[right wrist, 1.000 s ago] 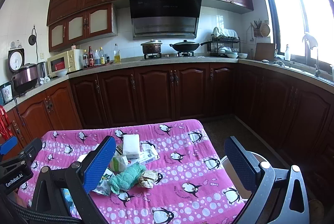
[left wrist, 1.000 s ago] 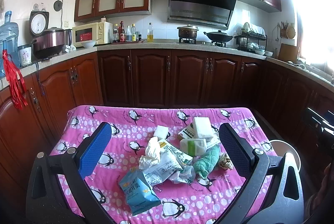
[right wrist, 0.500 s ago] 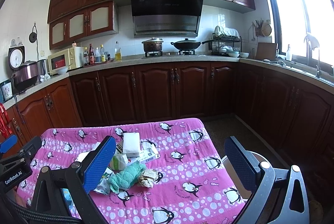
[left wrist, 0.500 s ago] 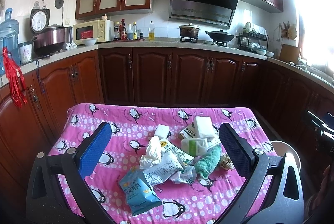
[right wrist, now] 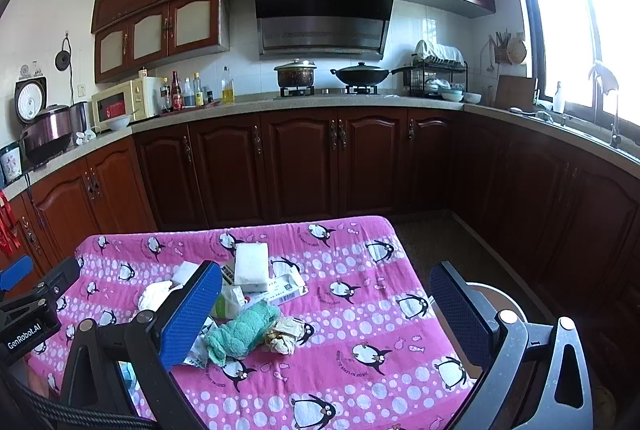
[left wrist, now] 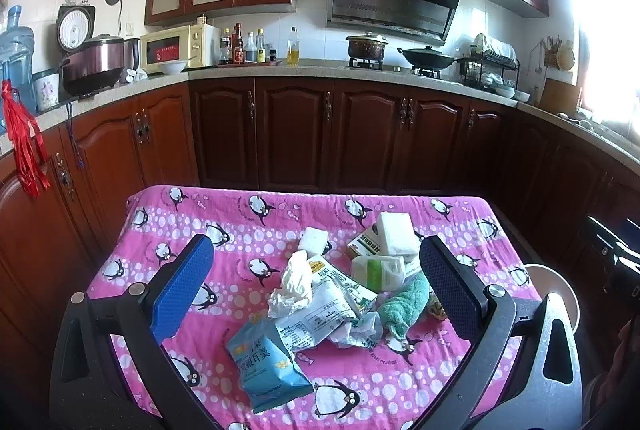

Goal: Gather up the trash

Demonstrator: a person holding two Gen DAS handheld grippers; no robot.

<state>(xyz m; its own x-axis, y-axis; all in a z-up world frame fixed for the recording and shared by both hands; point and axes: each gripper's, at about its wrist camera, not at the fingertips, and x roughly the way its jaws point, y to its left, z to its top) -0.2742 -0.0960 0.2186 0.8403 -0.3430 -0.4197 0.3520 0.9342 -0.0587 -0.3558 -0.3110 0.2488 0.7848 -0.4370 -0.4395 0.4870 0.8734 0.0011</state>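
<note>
A heap of trash lies on the pink penguin tablecloth (left wrist: pixel 168 222): a blue snack bag (left wrist: pixel 266 364), white wrappers (left wrist: pixel 320 310), a crumpled tissue (left wrist: pixel 294 282), a green rag (left wrist: pixel 402 306), a white foam block (left wrist: pixel 396 234) and small cartons (left wrist: pixel 378 270). My left gripper (left wrist: pixel 316 282) is open and empty, held above the near side of the heap. My right gripper (right wrist: pixel 324 314) is open and empty, above the table's right part; the rag (right wrist: pixel 240 330) and a crumpled brown paper (right wrist: pixel 286 334) lie between its fingers in view.
A white bin (right wrist: pixel 494 300) stands on the floor at the table's right edge, also in the left wrist view (left wrist: pixel 554 290). Dark wooden cabinets (left wrist: pixel 360 133) and a countertop with appliances ring the room. The left gripper's body (right wrist: pixel 32 314) shows at the right view's left edge.
Both grippers have drifted slightly; the views shifted a little downward. The trash has not moved and both grippers stay open.
</note>
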